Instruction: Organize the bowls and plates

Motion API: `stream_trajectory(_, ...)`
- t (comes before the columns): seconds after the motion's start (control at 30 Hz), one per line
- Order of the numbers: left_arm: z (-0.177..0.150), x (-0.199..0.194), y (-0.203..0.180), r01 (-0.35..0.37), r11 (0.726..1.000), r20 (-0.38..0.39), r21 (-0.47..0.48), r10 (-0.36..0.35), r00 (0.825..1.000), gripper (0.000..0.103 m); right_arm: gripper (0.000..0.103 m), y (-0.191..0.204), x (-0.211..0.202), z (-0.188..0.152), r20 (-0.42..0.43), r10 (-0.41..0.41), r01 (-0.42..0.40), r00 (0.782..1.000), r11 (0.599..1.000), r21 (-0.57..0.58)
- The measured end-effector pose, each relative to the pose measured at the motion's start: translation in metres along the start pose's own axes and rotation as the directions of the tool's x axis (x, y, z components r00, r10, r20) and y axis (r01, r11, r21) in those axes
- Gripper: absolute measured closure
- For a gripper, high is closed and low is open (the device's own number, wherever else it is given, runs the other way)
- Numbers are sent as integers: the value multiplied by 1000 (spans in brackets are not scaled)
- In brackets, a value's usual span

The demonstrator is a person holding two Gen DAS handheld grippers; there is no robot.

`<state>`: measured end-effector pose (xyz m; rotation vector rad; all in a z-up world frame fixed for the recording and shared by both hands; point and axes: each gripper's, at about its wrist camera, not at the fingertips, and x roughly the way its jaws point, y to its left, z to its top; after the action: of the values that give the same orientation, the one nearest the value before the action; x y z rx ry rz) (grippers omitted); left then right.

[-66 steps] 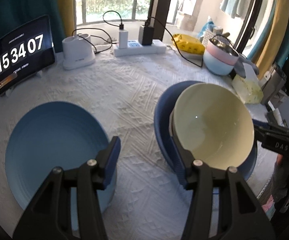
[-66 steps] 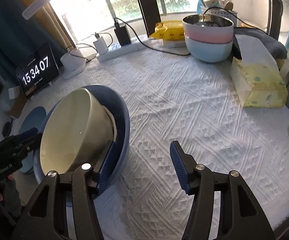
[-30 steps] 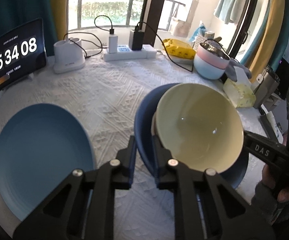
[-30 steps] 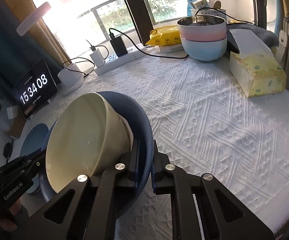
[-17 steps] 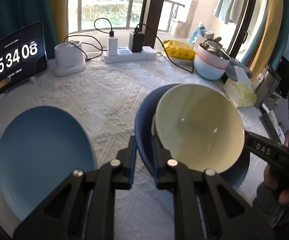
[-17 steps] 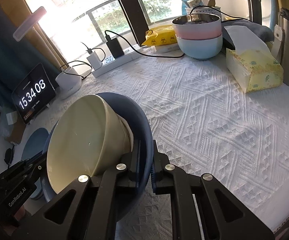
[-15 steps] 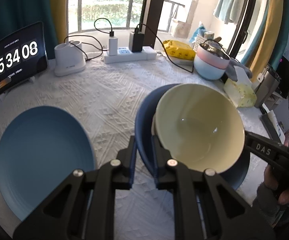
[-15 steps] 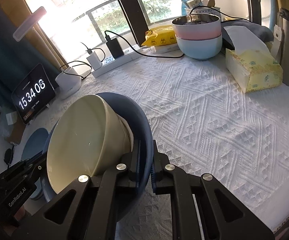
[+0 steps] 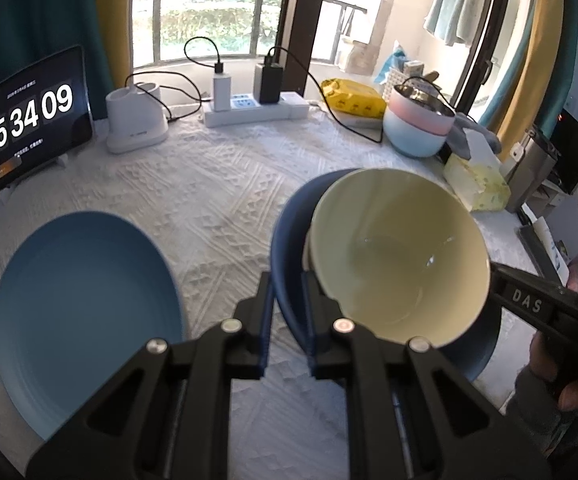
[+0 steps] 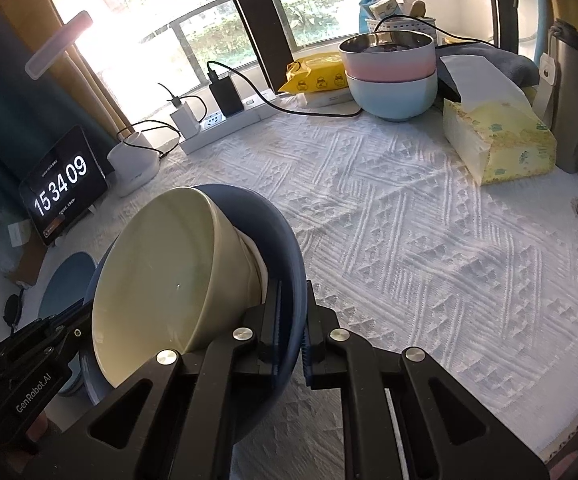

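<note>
A dark blue plate [image 9: 289, 240] carries a cream bowl [image 9: 397, 256] and is held above the white tablecloth. My left gripper [image 9: 287, 296] is shut on the plate's left rim. My right gripper [image 10: 291, 316] is shut on the opposite rim of the same plate [image 10: 285, 256], with the cream bowl [image 10: 169, 272] tilted on it. A lighter blue plate [image 9: 85, 304] lies flat on the cloth at the left, and a part of it shows in the right wrist view [image 10: 65, 280].
A clock tablet [image 9: 29, 120], white charger dock [image 9: 135, 124] and power strip [image 9: 255, 110] stand at the back. Stacked pink and light blue bowls [image 10: 391, 76], a yellow packet [image 10: 317, 72] and a tissue box [image 10: 501, 140] stand at the right.
Both grippers closed on the dark blue plate's rims about a second ago. Since then the plate with the bowl has been lifted a little; the clock reads one second later.
</note>
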<state>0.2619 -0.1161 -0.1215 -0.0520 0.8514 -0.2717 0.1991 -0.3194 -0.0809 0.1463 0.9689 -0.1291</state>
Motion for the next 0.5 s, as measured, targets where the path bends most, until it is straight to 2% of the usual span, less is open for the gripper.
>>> stream_trajectory(0.5, -3, -4, -14, 15, 1000, -5, 23, -15, 1000, 91, 92, -10, -13, -4, 8, -21, 21, 1000, 1000, 15)
